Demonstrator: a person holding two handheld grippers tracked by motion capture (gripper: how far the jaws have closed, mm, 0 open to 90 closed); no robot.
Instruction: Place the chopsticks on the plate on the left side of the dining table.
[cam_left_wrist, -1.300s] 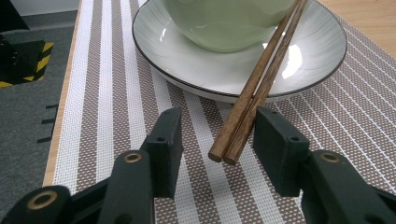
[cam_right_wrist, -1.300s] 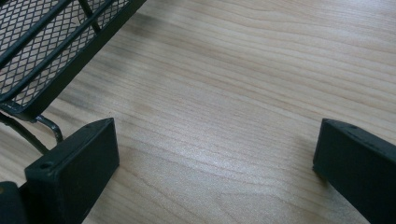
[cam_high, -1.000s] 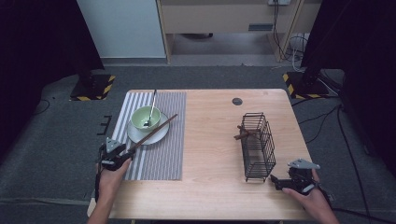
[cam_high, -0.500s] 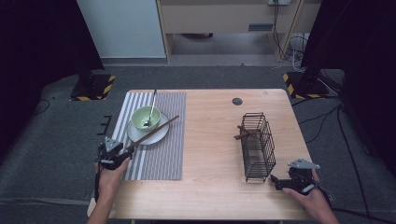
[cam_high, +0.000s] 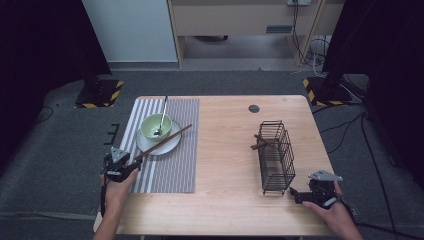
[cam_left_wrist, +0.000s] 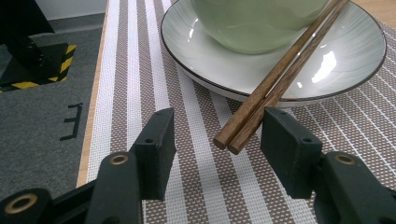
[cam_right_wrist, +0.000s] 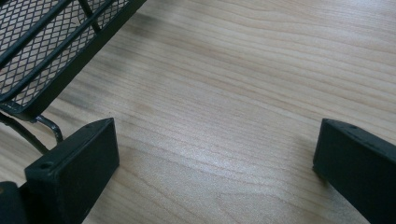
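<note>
Chopsticks (cam_left_wrist: 275, 81), a brown wooden pair, lie slanted across the rim of the pale saucer (cam_left_wrist: 336, 70), their butt ends jutting off its edge over the striped placemat (cam_left_wrist: 140, 60). In the left gripper view those ends sit between the jaws of the left hand-held gripper (cam_left_wrist: 217, 140), nearer the right pad than the left, with a gap on both sides; the pads do not press the wood. These jaws have just been opening and now stand about half wide around the chopstick ends.

From the high view, the chopsticks (cam_high: 162, 142) run from about 2 o'clock of the saucer (cam_high: 170, 146) down past its 8 o'clock edge toward the left hand-held gripper (cam_high: 131, 162), which sits at the placemat's (cam_high: 170, 170) lower left corner. A green bowl (cam_high: 150, 127) stands on the saucer with a spoon (cam_high: 163, 112) leaning in it, handle pointing to 12 o'clock.

On the desk (cam_high: 225, 150), well apart at 3 o'clock from the placemat, a black wire basket (cam_high: 275, 157) lies tipped on its side with a brown wooden piece at its upper end. The right hand-held gripper (cam_high: 292, 192) rests at the basket's 5 o'clock corner, just beside it. In the right gripper view its jaws (cam_right_wrist: 215, 163) stand wide over bare wood, holding nothing, the basket's mesh (cam_right_wrist: 42, 51) at 10 o'clock.
</note>
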